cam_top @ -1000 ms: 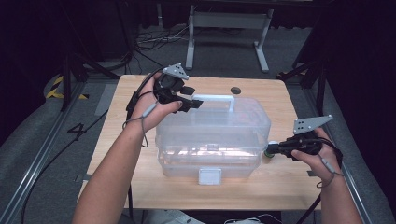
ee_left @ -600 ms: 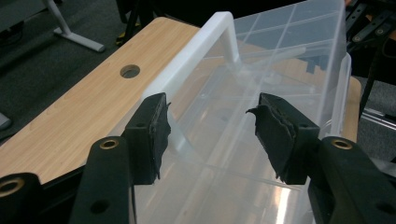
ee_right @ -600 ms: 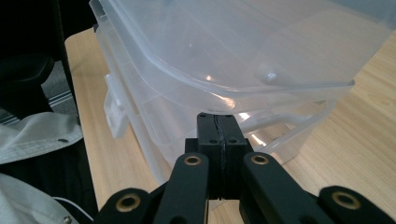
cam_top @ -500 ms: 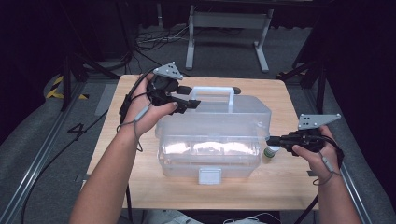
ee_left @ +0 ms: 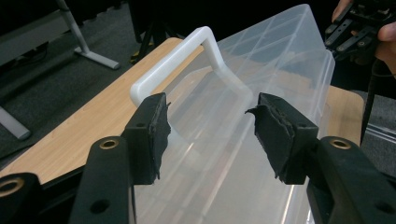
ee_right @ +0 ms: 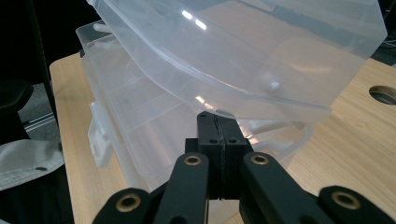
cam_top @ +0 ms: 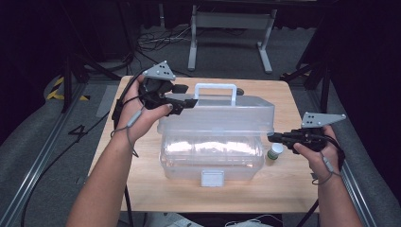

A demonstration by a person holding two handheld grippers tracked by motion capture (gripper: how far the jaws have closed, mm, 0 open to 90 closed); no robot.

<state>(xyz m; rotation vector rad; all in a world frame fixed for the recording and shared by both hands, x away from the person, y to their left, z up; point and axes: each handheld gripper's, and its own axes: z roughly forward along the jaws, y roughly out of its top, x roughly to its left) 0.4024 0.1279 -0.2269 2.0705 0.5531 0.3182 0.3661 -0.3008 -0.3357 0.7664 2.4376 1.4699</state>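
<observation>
From above, we are seeing a clear plastic box [cam_top: 213, 151] sitting mid-table [cam_top: 142, 189], its lid [cam_top: 217, 116] tilted partly up, a white handle [cam_top: 215, 90] on top and a white latch [cam_top: 212, 178] in front. No writing is readable on it. The left gripper [cam_top: 187, 101] is hovering at the lid's left end; the right gripper [cam_top: 274, 137] is sitting at the box's right, beside a small white bottle [cam_top: 274, 152] with a green label, too small to read.

In the left gripper view, we are looking between jaws standing apart, nothing between them, lid and handle just beyond.

In the right gripper view, the jaws are pressed together, empty, under the raised lid's edge.
</observation>
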